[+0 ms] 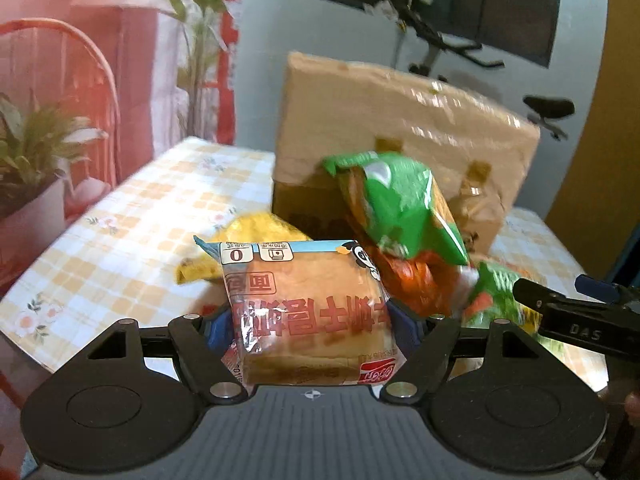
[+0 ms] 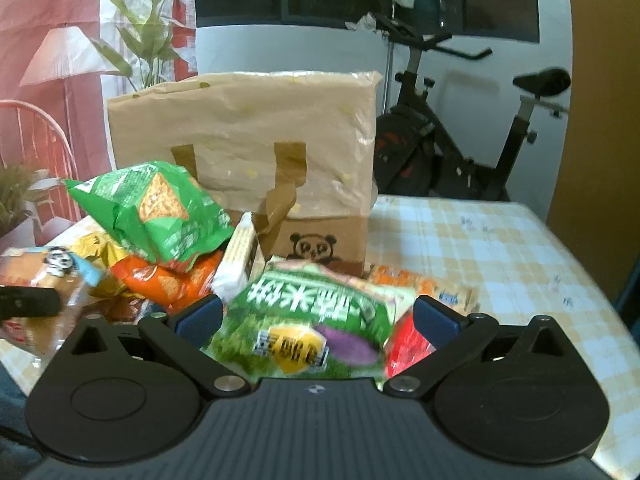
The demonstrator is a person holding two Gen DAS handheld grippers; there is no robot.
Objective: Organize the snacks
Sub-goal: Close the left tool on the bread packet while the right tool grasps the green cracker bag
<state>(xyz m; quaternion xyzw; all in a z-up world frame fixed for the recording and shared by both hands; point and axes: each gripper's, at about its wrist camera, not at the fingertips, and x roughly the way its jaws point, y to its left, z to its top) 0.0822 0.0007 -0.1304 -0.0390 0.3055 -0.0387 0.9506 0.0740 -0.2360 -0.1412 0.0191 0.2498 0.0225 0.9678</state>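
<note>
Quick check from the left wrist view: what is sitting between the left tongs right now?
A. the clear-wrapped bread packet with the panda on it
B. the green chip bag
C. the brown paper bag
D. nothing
A: the bread packet sits between the blue pads of the left tongs, which press its sides, while the green chip bag lies behind it against the brown paper bag.

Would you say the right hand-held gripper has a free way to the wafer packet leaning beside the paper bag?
Probably not directly: the green rice-cracker bag lies between the right hand-held gripper pads, right before the wafer packet.
</note>
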